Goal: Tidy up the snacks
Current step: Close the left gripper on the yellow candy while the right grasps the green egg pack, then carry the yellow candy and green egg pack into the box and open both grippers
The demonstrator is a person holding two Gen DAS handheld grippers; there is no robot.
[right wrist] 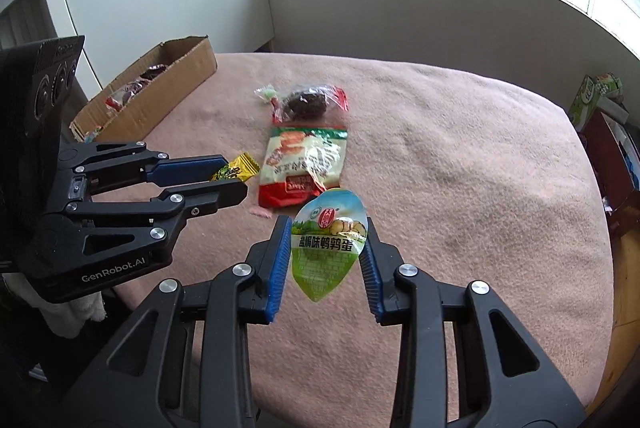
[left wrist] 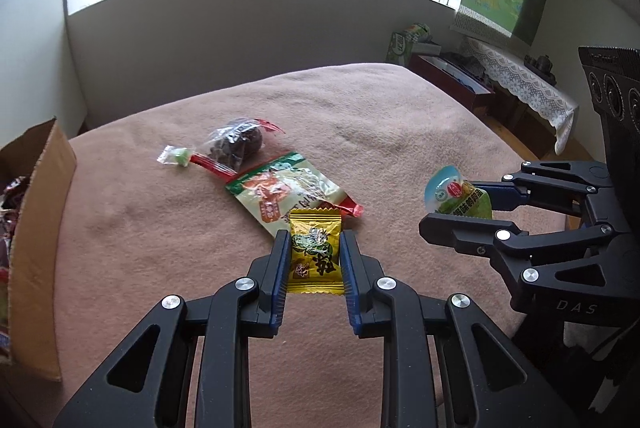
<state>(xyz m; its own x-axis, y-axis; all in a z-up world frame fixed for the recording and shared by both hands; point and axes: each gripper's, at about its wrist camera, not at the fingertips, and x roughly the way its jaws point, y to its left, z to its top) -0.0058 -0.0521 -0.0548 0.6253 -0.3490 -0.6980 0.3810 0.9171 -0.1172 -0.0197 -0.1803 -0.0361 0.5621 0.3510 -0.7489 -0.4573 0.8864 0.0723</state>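
Yellow crinkled foil sachet (left wrist: 316, 254) and green oval egg pouch (right wrist: 330, 242), pinched by left gripper (left wrist: 314, 260) and right gripper (right wrist: 326, 254) at lower centre, could be dropped through slippery film.

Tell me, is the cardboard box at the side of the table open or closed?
Open. In the right wrist view the cardboard box has its flaps up and no cover on top, and wrapped snacks are visible lying inside it.

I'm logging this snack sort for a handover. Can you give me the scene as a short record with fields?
left hand-held gripper: shut on yellow packet
right hand-held gripper: shut on green egg pack
on blanket: red-green bag, dark snack bag, small candy
box: far left, holds snacks
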